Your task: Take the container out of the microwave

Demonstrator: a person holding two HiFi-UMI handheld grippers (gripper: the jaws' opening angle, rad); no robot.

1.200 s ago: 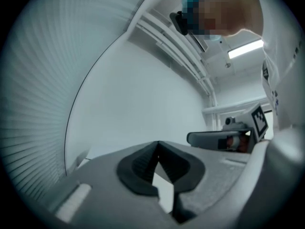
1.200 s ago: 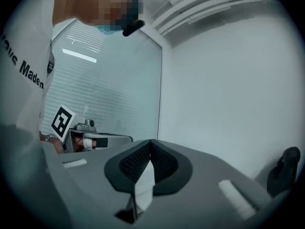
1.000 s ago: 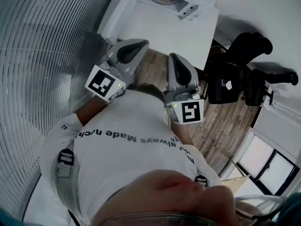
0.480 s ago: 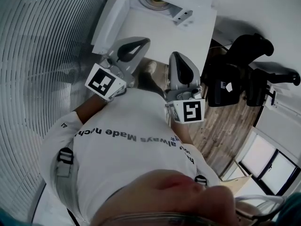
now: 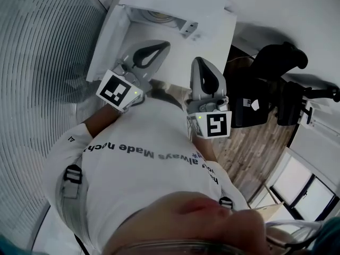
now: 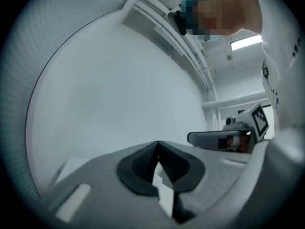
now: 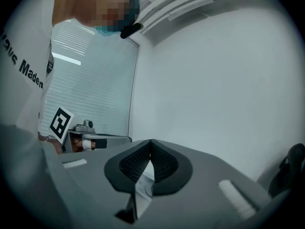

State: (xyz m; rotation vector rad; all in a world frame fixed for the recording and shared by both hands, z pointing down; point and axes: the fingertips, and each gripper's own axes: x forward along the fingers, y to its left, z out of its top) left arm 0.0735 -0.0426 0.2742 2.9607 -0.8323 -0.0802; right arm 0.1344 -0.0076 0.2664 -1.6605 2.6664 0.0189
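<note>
A white microwave point(image 5: 175, 4) stands at the far end of a white table point(image 5: 164, 52), seen from above. Its front gapes open, and something round and pale point(image 5: 158, 18) shows inside; I cannot tell if that is the container. My left gripper point(image 5: 166, 45) and right gripper point(image 5: 197, 61) are held side by side over the near part of the table, short of the microwave. Both point level. The left gripper point(image 6: 157, 143) has its tips touching, with nothing between them. The right gripper point(image 7: 151, 141) is shut and empty too. Both gripper views face a bare white wall.
A black office chair point(image 5: 265, 89) stands on the wooden floor point(image 5: 249, 142) to the right of the table. Slatted blinds point(image 5: 42, 62) fill the left side. A window point(image 5: 308, 190) lies at the lower right.
The table and microwave have slid left and nearer in the head view, so both grippers now hang over the tabletop instead of the floor. Both stay shut.
</note>
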